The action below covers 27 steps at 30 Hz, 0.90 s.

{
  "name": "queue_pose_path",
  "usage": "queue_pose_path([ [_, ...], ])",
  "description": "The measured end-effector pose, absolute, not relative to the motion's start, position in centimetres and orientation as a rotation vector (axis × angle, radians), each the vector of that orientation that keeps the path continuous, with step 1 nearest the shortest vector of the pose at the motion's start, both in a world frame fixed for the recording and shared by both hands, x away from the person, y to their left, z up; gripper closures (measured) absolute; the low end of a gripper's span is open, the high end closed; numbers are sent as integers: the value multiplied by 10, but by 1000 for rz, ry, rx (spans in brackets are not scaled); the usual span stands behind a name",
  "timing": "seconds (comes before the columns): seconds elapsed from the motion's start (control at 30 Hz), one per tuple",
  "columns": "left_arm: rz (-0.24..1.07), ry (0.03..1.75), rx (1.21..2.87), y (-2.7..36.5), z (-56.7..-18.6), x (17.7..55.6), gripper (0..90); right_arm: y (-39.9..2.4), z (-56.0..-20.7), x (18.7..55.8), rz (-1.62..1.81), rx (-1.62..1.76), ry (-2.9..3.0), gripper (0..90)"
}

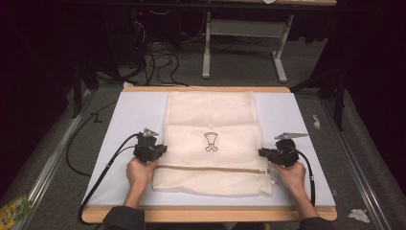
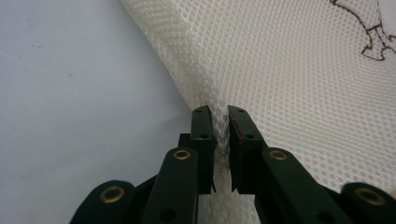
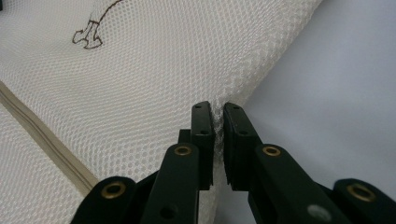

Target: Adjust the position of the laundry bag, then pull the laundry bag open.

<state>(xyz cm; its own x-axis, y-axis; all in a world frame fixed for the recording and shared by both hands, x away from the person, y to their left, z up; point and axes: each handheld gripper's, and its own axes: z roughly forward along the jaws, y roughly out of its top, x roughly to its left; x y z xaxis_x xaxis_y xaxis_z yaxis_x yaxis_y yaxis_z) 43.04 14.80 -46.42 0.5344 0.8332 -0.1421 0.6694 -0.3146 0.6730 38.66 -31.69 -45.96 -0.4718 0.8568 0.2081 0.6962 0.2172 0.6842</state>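
A cream mesh laundry bag [image 1: 210,115] lies flat on the white mat [image 1: 129,115], with a small dark emblem [image 1: 211,142] at its middle and a tan zipper [image 1: 210,167] across its near end. My left gripper [image 1: 163,149] pinches the bag's left edge just above the zipper. In the left gripper view a fold of mesh [image 2: 289,70] sits squeezed between the nearly closed jaws of that gripper [image 2: 219,112]. My right gripper [image 1: 261,152] holds the bag's right edge at the same height. The right gripper view has that gripper [image 3: 218,108] clamping the mesh [image 3: 163,70] rim, the zipper [image 3: 42,140] to its left.
The mat covers a wooden table [image 1: 210,214], leaving bare mat left and right of the bag. Cables [image 1: 158,62] and a white desk frame [image 1: 244,43] stand on the floor beyond. A green packet [image 1: 14,208] and paper scraps [image 1: 358,214] lie on the floor.
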Motion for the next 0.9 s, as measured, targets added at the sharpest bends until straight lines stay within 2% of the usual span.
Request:
queue_pose_path([
  [0.23, 337, 1210, 2077, 146, -468, 427, 788, -316, -460, 387, 1075, 1471, 2275, 818],
  [0.33, 357, 1207, 2082, 145, -468, 427, 730, -316, -459, 386, 1066, 1472, 2267, 775],
  [0.37, 369, 1207, 2083, 145, -469, 426, 698, -316, -459, 384, 1053, 1472, 2251, 707],
  [0.4, 379, 1208, 2082, 145, -469, 426, 698, -316, -459, 384, 1053, 1472, 2251, 707],
  [0.43, 406, 1201, 2070, 145, -470, 424, 640, -317, -459, 382, 1048, 1478, 2236, 643],
  [0.57, 472, 1164, 2058, 141, -469, 415, 539, -321, -460, 379, 1043, 1489, 2206, 526],
  [0.6, 472, 1164, 2058, 141, -469, 415, 523, -321, -460, 379, 1043, 1489, 2206, 526],
  [0.67, 520, 1119, 2038, 139, -465, 406, 493, -325, -462, 374, 1056, 1498, 2172, 468],
  [0.9, 509, 1054, 2012, 133, -458, 388, 459, -331, -464, 361, 1105, 1518, 2139, 424],
])
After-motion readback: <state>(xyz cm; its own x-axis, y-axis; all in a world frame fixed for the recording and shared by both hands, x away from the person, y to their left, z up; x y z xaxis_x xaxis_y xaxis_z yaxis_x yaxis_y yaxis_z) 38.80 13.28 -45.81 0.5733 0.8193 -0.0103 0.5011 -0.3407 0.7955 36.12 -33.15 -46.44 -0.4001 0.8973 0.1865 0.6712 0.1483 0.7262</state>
